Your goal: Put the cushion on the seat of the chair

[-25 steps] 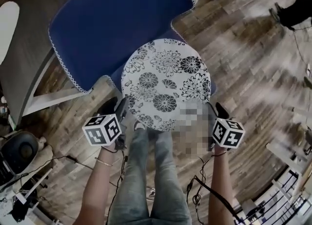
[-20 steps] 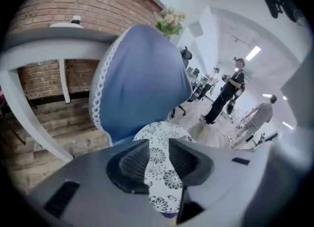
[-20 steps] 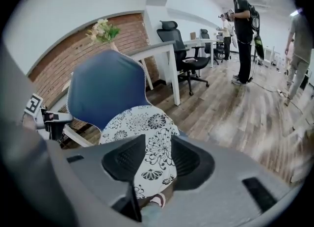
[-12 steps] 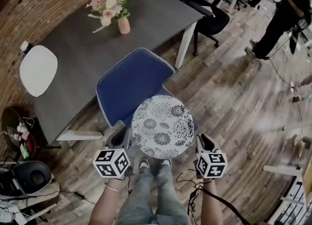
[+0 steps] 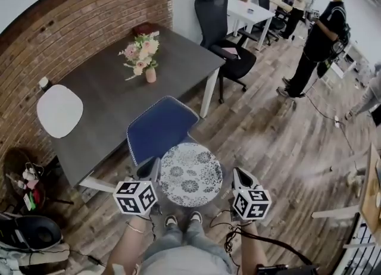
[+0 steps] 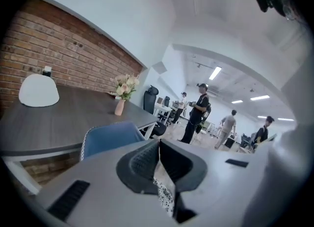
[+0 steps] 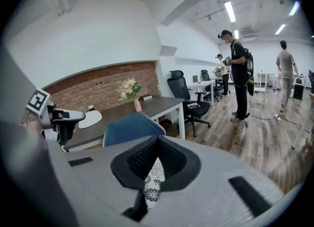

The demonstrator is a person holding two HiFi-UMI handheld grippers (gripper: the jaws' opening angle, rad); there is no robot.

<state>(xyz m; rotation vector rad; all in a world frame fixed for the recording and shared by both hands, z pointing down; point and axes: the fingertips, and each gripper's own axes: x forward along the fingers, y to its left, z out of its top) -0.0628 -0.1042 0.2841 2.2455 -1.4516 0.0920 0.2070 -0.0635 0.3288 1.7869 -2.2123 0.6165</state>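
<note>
A round white cushion (image 5: pixel 190 174) with a black flower print hangs above the floor, in front of my legs. My left gripper (image 5: pixel 153 172) is shut on its left edge and my right gripper (image 5: pixel 235 178) on its right edge. In the left gripper view the printed cloth (image 6: pixel 164 196) shows pinched between the closed jaws of the left gripper (image 6: pixel 159 145). The right gripper view shows the same cloth (image 7: pixel 153 179) in the right gripper (image 7: pixel 158 142). The blue chair (image 5: pixel 158 128) stands just beyond the cushion, half tucked under the table; its seat is bare.
A dark table (image 5: pixel 113 89) along the brick wall carries a flower vase (image 5: pixel 144 59) and a white pad (image 5: pixel 59 111). A black office chair (image 5: pixel 223 36) stands behind it. People (image 5: pixel 318 36) stand at the far right. Bags and gear (image 5: pixel 27 232) lie at the left, cables by my feet.
Both grippers have closed on the cushion's edges and risen with it. The head view has lifted, so the chair and table now look smaller and farther.
</note>
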